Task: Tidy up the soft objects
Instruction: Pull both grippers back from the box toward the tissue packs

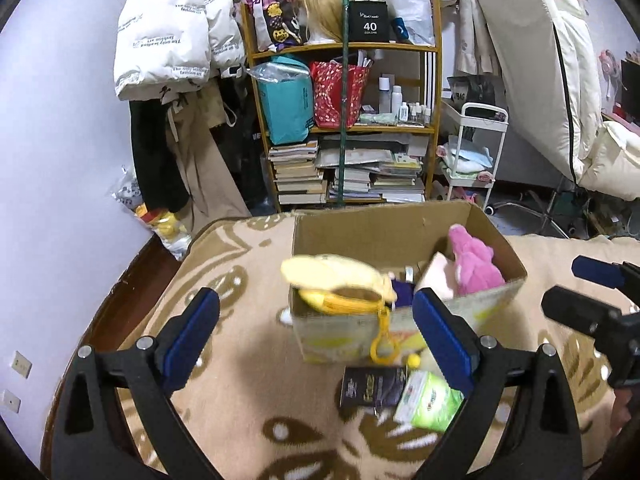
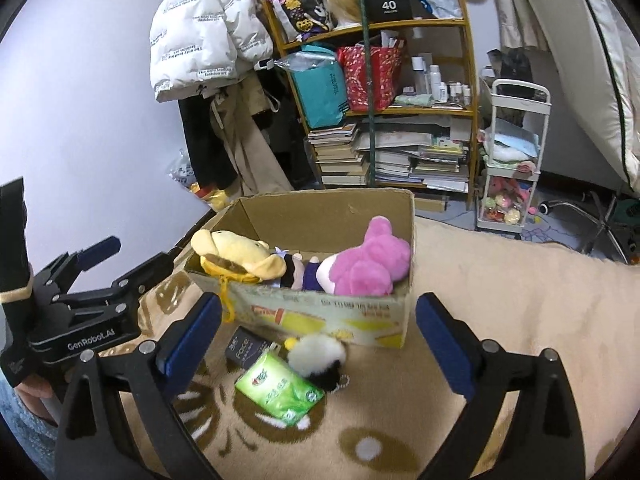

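Cardboard box [image 2: 320,312] sat mid-frame on the patterned blanket [image 2: 500,300], already holding the yellow plush [image 2: 236,256], a small doll [image 2: 296,274] and the pink plush [image 2: 368,264]. Below it lay the black-and-white plush [image 2: 318,356] — light, squashy, best pinched across its body — beside a green tissue pack [image 2: 280,390]. Both the left gripper [image 1: 316,328] and right gripper [image 2: 318,330] had jaws spread wide, holding nothing. Only the right wrist view showed that plush clearly — the left view hid it behind a jaw

Pink plush [image 2: 370,262], yellow plush [image 2: 236,254]
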Demonstrator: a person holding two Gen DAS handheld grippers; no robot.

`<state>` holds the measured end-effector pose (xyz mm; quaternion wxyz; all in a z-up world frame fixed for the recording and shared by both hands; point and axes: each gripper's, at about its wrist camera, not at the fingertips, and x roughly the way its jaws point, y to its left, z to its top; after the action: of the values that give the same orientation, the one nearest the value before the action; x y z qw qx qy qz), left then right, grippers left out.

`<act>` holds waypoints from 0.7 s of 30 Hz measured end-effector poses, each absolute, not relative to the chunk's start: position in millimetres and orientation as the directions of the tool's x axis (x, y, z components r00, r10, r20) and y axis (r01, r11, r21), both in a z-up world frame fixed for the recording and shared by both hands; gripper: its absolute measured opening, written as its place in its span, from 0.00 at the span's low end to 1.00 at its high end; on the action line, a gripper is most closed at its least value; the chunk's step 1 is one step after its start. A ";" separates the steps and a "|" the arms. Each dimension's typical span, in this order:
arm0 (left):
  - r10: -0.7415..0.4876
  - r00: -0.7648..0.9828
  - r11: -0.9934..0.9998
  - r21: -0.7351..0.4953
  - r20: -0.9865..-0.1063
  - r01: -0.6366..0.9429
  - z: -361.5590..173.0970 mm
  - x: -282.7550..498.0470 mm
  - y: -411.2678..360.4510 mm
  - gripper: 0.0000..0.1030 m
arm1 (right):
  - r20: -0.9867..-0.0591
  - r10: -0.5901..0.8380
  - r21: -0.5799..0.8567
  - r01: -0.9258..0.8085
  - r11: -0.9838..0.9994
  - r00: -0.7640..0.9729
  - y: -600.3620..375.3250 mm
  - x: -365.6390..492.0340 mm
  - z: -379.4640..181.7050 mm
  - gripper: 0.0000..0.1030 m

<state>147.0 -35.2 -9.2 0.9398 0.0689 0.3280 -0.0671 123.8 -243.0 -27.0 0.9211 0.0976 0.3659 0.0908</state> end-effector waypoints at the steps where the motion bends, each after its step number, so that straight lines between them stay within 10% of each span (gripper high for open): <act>1: -0.082 0.774 0.982 0.083 -0.628 0.172 -9.4 143.4 -34.8 0.93 | -0.654 0.238 0.247 -0.094 0.964 0.718 -242.8 120.3 -25.8 0.99; 21: -0.054 0.769 0.983 0.100 -0.637 0.152 -7.5 65.3 -16.6 0.93 | -0.651 0.199 0.201 -0.086 0.976 0.733 -221.9 65.1 -23.0 0.99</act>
<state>65.3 -16.6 -7.5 0.9376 0.0732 0.3354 -0.0550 65.1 -221.9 -23.0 0.9275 0.0788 0.3573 0.0767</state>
